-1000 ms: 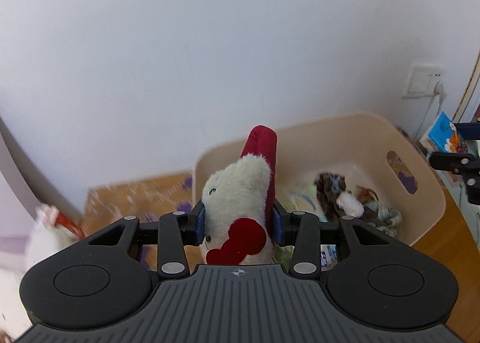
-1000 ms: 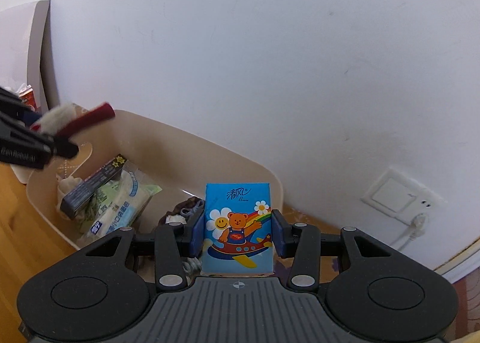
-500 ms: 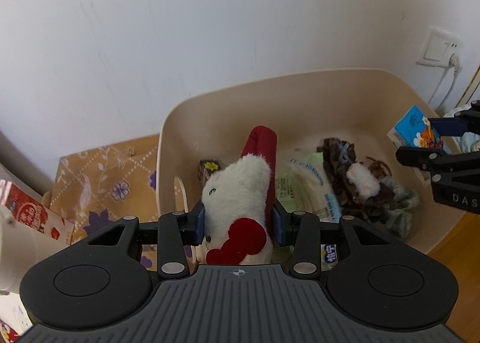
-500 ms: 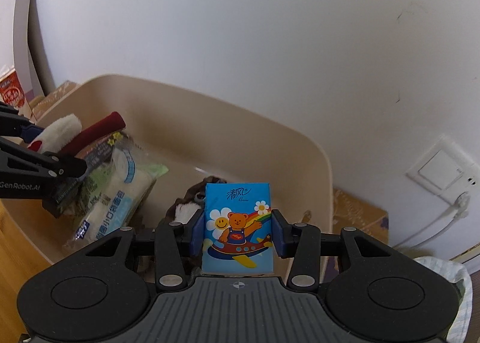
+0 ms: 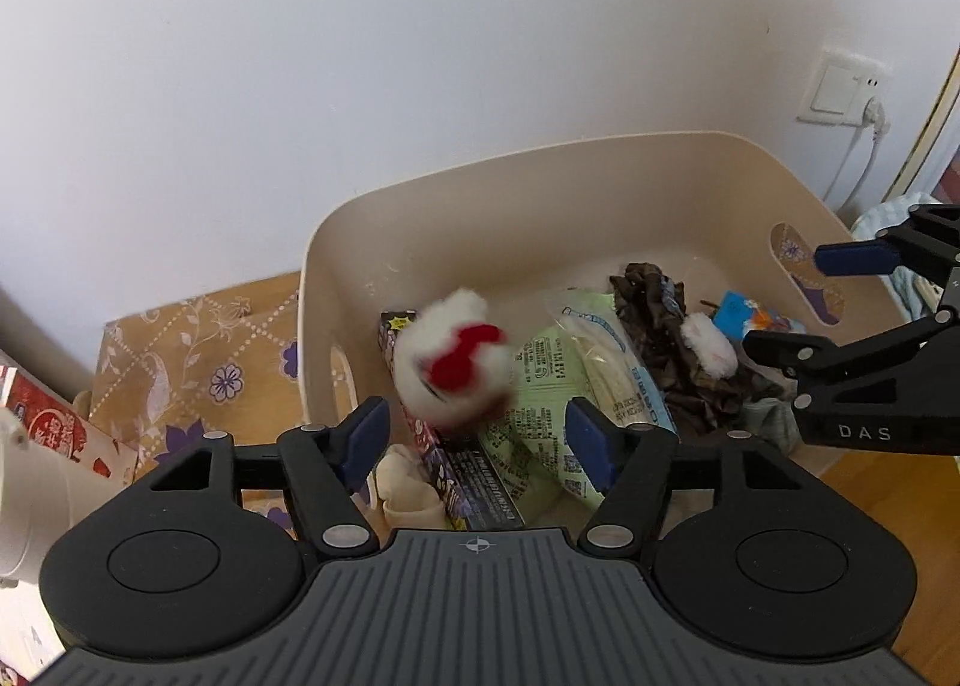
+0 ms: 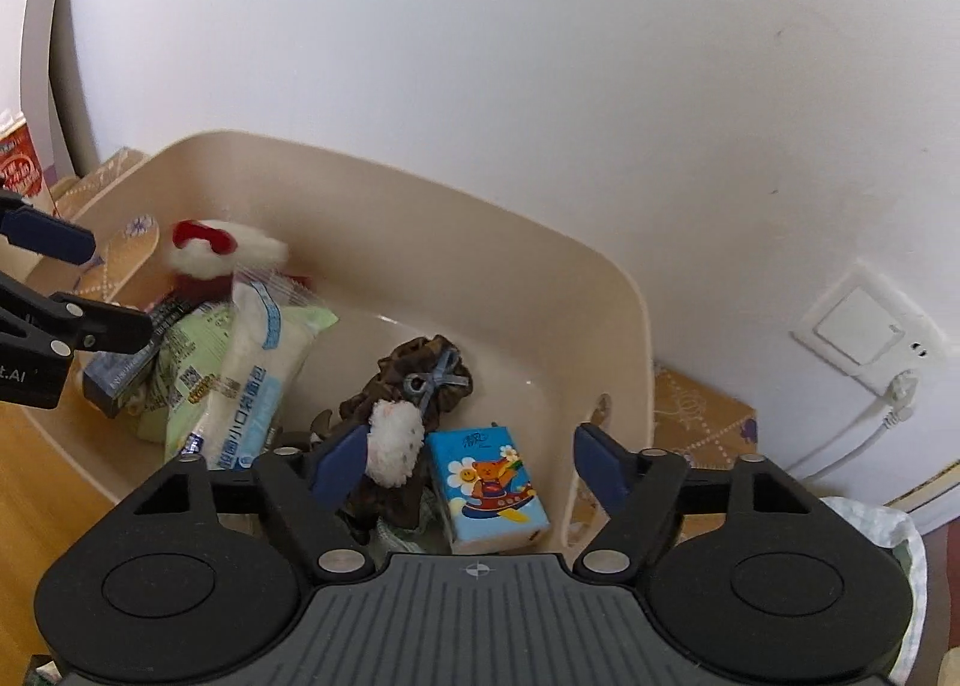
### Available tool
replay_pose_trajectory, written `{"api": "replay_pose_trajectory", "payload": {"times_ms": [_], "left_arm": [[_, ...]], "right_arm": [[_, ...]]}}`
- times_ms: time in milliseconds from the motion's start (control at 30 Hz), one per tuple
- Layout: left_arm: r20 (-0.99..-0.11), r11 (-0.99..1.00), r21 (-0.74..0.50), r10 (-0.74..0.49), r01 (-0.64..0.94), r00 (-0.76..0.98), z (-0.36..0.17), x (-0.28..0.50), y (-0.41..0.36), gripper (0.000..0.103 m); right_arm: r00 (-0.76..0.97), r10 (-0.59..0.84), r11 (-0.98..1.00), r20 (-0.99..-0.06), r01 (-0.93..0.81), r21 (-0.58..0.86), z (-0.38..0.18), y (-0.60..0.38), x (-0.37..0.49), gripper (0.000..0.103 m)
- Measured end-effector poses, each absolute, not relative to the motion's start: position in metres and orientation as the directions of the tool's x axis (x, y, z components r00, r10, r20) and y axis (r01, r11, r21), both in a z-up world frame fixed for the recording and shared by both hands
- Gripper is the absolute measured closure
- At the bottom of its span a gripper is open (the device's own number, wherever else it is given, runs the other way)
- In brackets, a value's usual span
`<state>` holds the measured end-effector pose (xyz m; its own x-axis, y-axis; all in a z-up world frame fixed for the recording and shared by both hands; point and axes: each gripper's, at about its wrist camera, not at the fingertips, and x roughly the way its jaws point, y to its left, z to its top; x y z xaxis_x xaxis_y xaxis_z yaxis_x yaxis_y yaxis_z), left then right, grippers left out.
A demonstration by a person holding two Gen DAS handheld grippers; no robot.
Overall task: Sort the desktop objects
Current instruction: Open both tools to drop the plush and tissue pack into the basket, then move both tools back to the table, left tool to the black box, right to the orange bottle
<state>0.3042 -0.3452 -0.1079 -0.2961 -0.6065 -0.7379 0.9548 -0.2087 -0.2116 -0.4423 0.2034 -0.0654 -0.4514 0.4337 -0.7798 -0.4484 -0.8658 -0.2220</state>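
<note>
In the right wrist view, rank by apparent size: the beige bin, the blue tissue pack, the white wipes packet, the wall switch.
1. Beige bin, by far the largest.
2. White wipes packet.
3. Blue tissue pack, though it lies closer to the camera, so its rank against the packet is unsure.
4. Wall switch, similar to the pack; fisheye edge distorts it.

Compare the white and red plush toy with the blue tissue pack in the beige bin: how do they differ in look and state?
The plush toy is soft, fluffy, white with red patches; the tissue pack is a flat blue packet printed with a cartoon bear.
The plush toy is motion-blurred above the snack packets; the tissue pack looks sharp and lies beside a brown fabric pouch.
Both are inside the beige bin, and neither is gripped.
</note>
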Motion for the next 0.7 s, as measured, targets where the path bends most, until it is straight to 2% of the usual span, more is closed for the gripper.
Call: {"api": "replay_pose_trajectory", "payload": {"times_ms": [100,333,400,567,700], "left_arm": [[-0.732,-0.188,-0.201,-0.623,0.961,-0.275,-0.103,0.308,-0.337,0.036],[-0.737,-0.140,-0.244,-0.617,0.960,-0.277,-0.092,0.313,-0.309,0.035],[-0.741,-0.123,-0.256,-0.612,0.959,-0.276,-0.093,0.317,-0.297,0.034],[-0.754,-0.134,-0.188,-0.615,0.973,-0.230,-0.103,0.311,-0.273,0.031],[-0.781,-0.130,-0.189,-0.580,0.973,-0.229,-0.120,0.311,-0.250,0.031]], "right_arm": [[-0.465,0.444,-0.860,-0.766,-0.462,-0.218,-0.056,0.198,-0.431,0.014],[-0.517,0.467,-0.849,-0.717,-0.488,-0.201,-0.033,0.183,-0.395,0.012],[-0.532,0.459,-0.853,-0.711,-0.487,-0.186,-0.035,0.181,-0.390,0.006],[-0.538,0.443,-0.862,-0.717,-0.475,-0.176,-0.041,0.166,-0.369,0.004],[-0.513,0.425,-0.869,-0.746,-0.462,-0.178,-0.056,0.154,-0.353,0.002]]}}
